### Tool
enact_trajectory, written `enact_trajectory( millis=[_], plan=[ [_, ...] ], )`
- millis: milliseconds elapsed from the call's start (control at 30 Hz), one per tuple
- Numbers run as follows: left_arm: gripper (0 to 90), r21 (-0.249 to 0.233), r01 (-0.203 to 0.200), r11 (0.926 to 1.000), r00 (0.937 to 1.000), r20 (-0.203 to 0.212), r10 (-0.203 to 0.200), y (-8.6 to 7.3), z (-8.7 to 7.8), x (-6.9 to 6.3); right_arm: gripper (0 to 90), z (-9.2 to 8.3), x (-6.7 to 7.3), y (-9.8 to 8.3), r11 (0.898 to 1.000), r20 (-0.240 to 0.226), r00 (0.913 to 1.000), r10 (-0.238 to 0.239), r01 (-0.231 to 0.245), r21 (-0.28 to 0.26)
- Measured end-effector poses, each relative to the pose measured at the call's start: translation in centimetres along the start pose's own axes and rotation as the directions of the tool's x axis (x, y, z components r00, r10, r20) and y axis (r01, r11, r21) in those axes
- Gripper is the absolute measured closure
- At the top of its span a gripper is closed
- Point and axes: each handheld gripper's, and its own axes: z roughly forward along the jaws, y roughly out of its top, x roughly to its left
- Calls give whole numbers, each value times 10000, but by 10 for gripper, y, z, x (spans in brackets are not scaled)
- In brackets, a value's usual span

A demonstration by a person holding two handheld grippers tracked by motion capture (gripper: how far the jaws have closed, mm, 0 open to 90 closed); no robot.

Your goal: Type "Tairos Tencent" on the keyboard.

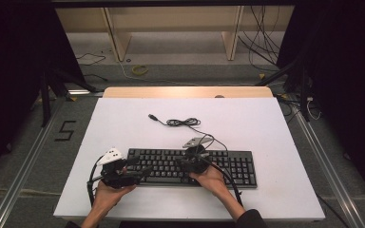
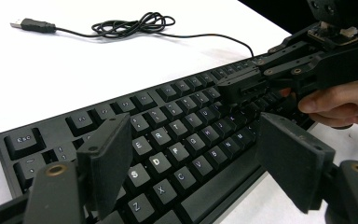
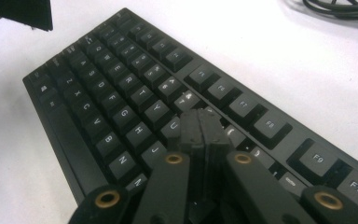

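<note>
Keyboard: a black keyboard [image 1: 192, 167] lies flat on the near half of the white desk [image 1: 123, 118], long side running left to right, just in front of the person's hands
Cable: the keyboard's thin black cable [image 1: 183, 122] runs back from its far edge to a loose coil on the desk, ending in a USB plug [image 1: 153, 117] that lies free on the white surface
Left gripper: the left gripper [image 1: 140, 169] hangs at the keyboard's left end, jaws spread wide apart; in the left gripper view [image 2: 193, 156] the letter keys around S, D and C sit between them and neither pad touches a key
Right gripper: the right gripper [image 1: 183, 161] is over the middle of the keyboard, jaws pressed together with nothing between them; in the right gripper view [image 3: 204, 133] the joined tips sit right at the keys near U and J, though I cannot tell whether they press a key
Hands: the left hand [image 1: 109, 190] and the right hand [image 1: 211, 180] come in from the near edge, each wrapped round its gripper
</note>
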Motion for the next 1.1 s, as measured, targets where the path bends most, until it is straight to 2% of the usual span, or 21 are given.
enact_trajectory(
  millis=[500, 600, 767, 867, 967, 1100],
  plan=[
    [269, -28, -7, 10000, 10000, -60, 7, 1, 0, 2, 900, 8, 1, -4, 9997, 141, 9998, -111, 108, 216],
    [270, -31, 13, 10000, 9999, -118, -13, 2, 1, 4, 900, 9, 3, -4, 9994, 242, 9993, -275, 269, 223],
    [275, -21, 74, 10000, 9997, -228, -75, 3, 3, 7, 900, 8, 2, -4, 9998, 148, 9999, -1, -2, 178],
    [287, 50, 104, 9999, 9996, -254, -102, 4, 5, 8, 896, 2, 0, -3, 9995, -32, 9996, 270, -270, -153],
    [310, 134, 136, 9998, 9993, -358, -131, 5, 7, 10, 862, -6, -1, -1, 9983, -103, 9995, 300, -305, -489],
    [344, 399, 133, 9991, 9985, -538, -111, 6, 11, 11, 741, -15, -1, 0, 9961, -229, 9992, 318, -335, -814]
  ],
)
